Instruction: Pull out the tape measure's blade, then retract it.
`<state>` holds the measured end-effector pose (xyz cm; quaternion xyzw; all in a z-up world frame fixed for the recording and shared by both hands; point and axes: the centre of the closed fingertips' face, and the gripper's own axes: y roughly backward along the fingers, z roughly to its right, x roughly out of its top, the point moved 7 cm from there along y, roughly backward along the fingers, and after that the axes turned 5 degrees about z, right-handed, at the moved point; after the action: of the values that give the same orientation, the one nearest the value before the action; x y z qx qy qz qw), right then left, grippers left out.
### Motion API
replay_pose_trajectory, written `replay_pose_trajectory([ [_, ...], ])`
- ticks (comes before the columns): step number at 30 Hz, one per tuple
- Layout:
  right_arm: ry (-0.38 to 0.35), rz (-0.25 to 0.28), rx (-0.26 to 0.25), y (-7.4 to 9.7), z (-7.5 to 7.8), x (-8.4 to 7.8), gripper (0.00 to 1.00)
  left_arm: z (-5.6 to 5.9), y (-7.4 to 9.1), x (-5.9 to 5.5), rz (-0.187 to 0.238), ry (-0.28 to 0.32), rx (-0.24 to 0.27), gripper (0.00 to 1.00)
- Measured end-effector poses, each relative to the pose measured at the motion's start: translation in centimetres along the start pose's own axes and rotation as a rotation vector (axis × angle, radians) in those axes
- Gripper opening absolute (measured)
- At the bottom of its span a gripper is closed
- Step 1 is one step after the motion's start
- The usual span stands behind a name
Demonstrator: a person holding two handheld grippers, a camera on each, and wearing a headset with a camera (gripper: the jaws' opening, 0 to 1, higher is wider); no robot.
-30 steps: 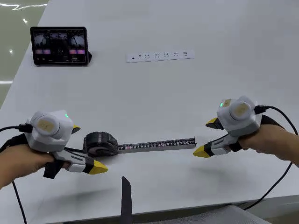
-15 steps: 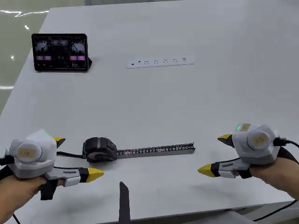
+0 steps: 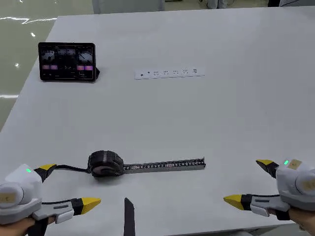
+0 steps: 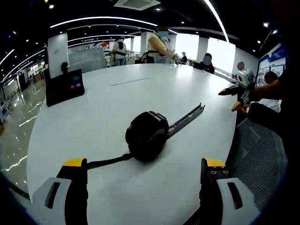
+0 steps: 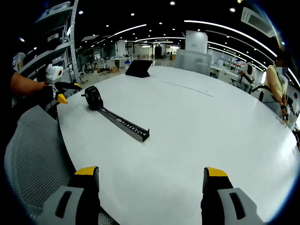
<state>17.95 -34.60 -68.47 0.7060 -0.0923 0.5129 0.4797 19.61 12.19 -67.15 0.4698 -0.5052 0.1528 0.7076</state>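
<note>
Left tool (image 3: pixel 71 184), right tool (image 3: pixel 247 181), jaws spread

Left gripper (image 3: pixel 69 185) at 8 o'clock in head view, jaws spread wide, empty, tips pointing toward 3 o'clock. Right gripper (image 3: pixel 247 181) at 4 o'clock, jaws wide, empty, pointing toward 9 o'clock.

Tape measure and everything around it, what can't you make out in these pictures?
- Blade numbers: too small in the head view.
- Tape measure far side: hidden by its own case in the left gripper view.
- Tablet screen: too small and blurred, head view.
- Dark strip: cut off by the head view's bottom edge; unidentifiable.
- Right gripper: body cut off at the head view's corner.
</note>
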Motion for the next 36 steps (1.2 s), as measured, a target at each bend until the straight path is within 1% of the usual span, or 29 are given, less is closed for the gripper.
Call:
replay_pose_trajectory([
  [1,-0.011,0.002,-0.008,0.2,-0.1,-0.3,0.95,0.0,0.1,0.0,0.009,0.002,0.007,0.99],
  [3,-0.020,0.014,-0.015,0.4,-0.2,-0.4,0.99,-0.1,0.3,0.0,0.012,0.007,0.013,0.99],
  [4,-0.019,0.030,-0.018,0.6,-0.2,-0.4,0.99,-0.1,0.3,0.0,0.010,0.011,0.018,0.99],
  [5,-0.018,0.033,-0.017,0.7,-0.3,-0.4,0.99,-0.2,0.3,-0.1,0.009,0.012,0.019,0.99],
  [9,-0.010,0.042,-0.023,1.1,-0.2,-0.6,0.99,-0.4,0.4,-0.2,0.004,0.004,0.029,0.99],
  [11,-0.016,0.035,-0.025,1.3,-0.1,-0.8,0.99,-0.3,0.5,-0.2,0.003,0.002,0.030,0.99],
  [12,-0.015,0.033,-0.025,1.4,-0.1,-0.8,0.99,-0.3,0.5,-0.2,0.005,-0.004,0.033,0.99],
  [14,-0.017,0.032,-0.025,1.6,-0.1,-1.0,0.99,-0.3,0.7,-0.1,0.024,-0.009,0.040,0.99],
  [15,-0.025,0.031,-0.028,1.7,0.0,-1.0,0.99,-0.4,0.8,0.0,0.031,-0.005,0.045,0.99],
  [17,-0.052,0.047,-0.015,1.9,-0.1,-1.1,0.99,-0.5,0.8,-0.1,0.033,-0.003,0.051,0.99],
  [18,-0.051,0.041,-0.021,1.9,-0.1,-1.2,0.99,-0.5,0.8,-0.2,0.033,0.002,0.049,0.99],
  [19,-0.048,0.036,-0.027,2.0,-0.2,-1.2,0.99,-0.4,0.8,-0.3,0.029,0.007,0.042,0.99],
  [22,-0.063,0.034,-0.034,2.2,-0.2,-1.5,0.99,-0.5,0.7,-0.6,0.014,-0.005,0.038,0.99],
  [24,-0.068,0.026,-0.043,2.3,-0.1,-1.8,0.99,-0.5,0.7,-0.6,0.009,-0.002,0.032,0.99],
  [27,-0.097,0.030,-0.049,2.5,0.1,-1.9,0.99,-0.5,0.8,-0.4,0.004,-0.015,0.032,0.99],
  [28,-0.105,0.039,-0.053,2.6,0.3,-1.8,0.99,-0.5,0.8,-0.3,0.005,-0.015,0.033,0.99],
  [30,-0.143,0.059,-0.053,2.6,0.2,-1.5,0.99,-0.5,1.0,-0.1,0.012,-0.017,0.037,0.99],
  [33,-0.120,0.046,-0.060,2.6,0.3,-1.6,0.99,-0.6,1.1,-0.1,0.016,-0.015,0.044,0.99],
  [34,-0.107,0.030,-0.054,2.7,0.1,-1.7,0.99,-0.5,1.1,-0.1,0.017,-0.007,0.044,0.99],
  [36,-0.113,0.028,-0.045,2.8,0.0,-1.7,0.99,-0.5,1.3,-0.2,0.013,-0.013,0.059,0.99],
])
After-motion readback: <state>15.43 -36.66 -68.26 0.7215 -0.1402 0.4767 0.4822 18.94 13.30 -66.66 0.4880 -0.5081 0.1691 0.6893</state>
